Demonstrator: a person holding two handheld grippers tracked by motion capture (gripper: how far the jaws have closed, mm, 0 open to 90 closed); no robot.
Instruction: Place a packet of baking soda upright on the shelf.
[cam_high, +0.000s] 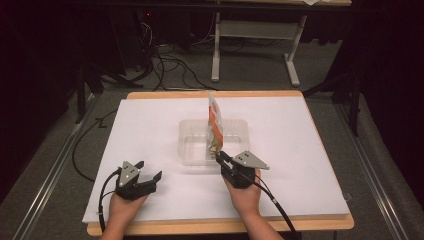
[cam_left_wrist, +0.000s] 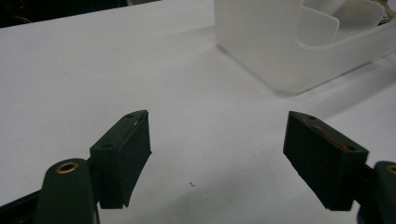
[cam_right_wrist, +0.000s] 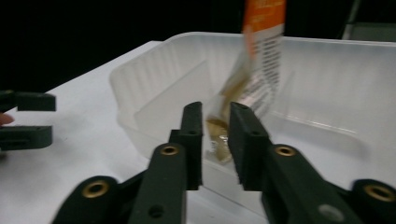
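Clear plastic tray (cam_high: 192, 145): mid-table.
Right claw (cam_high: 220, 156): clamped on orange packet (cam_high: 215, 122) above tray.
Left claw (cam_high: 147, 172): apart, idle.
Next: probably lower, release.

The left gripper (cam_left_wrist: 217, 158) hovers with jaws wide apart over a white table (cam_left_wrist: 93, 70), a translucent plastic tray (cam_left_wrist: 280, 56) beyond.

Orange and white packet (cam_right_wrist: 261, 51) standing in the clear tray (cam_right_wrist: 327, 84), dark lines of small print on its white part, blurred beyond reading, white marks on the orange top likewise illegible, no other text legible anywhere
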